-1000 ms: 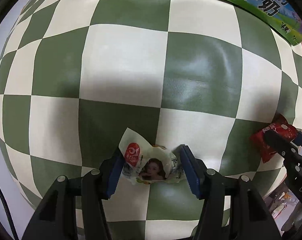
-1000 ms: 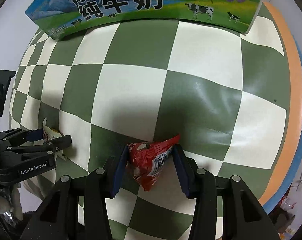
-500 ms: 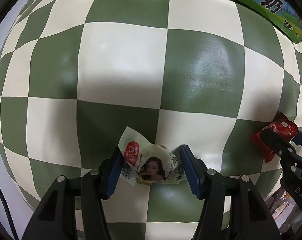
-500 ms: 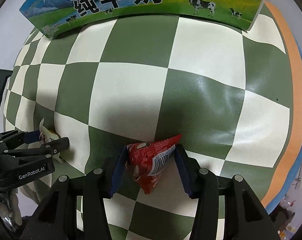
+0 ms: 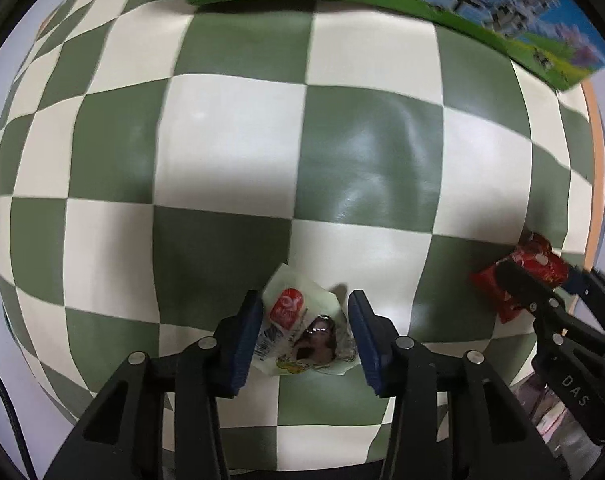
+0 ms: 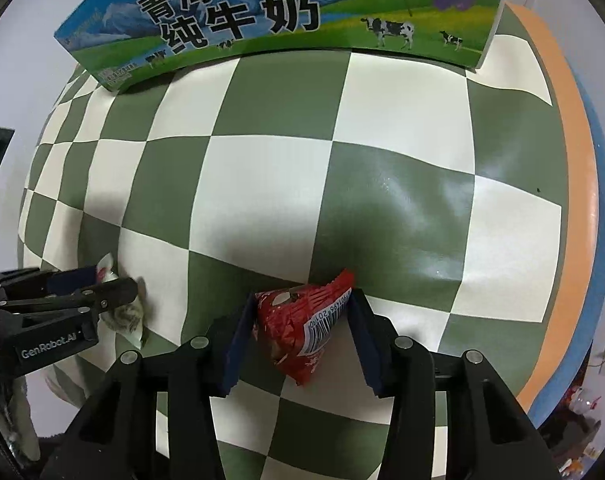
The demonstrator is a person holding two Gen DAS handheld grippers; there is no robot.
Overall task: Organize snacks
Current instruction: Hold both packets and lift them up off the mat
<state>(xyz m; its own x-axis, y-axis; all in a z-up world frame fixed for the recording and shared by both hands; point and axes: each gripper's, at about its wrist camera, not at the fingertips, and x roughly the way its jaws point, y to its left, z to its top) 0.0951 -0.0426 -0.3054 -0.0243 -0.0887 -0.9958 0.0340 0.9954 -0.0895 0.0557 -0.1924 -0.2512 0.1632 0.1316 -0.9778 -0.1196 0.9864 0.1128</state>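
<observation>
- My left gripper (image 5: 304, 334) has its blue-padded fingers (image 5: 244, 338) pinched on a pale snack packet (image 5: 302, 330), white-green wrapper with a red round logo and a printed face.
- Packet sits crumpled between both pads, touching each; its upper corner pokes out past the fingertips.
- Below the packet is the checkered tablecloth (image 5: 230, 136), green and cream squares; can't tell if the packet touches the cloth or hangs just above it.
- My right gripper (image 6: 302, 330) is clamped on a red snack packet (image 6: 302, 324), barcode facing the camera, one pointed corner sticking up to the right past the pad.
- Red packet's lower tip hangs out below the fingers (image 6: 238, 342), toward the camera.
- Both grippers are side by side at the near edge of the table; from the left wrist view the right one shows at the far right edge with the red wrapper in it.
- From the right wrist view the left one shows at the left edge, pale wrapper bunched at its tips.
- Milk carton box (image 6: 286, 12), blue-green with cows and flowers, stands at the far side of the cloth, well apart from both packets.
- Orange table rim (image 6: 570, 184) curves along the right side, blue band outside it.
</observation>
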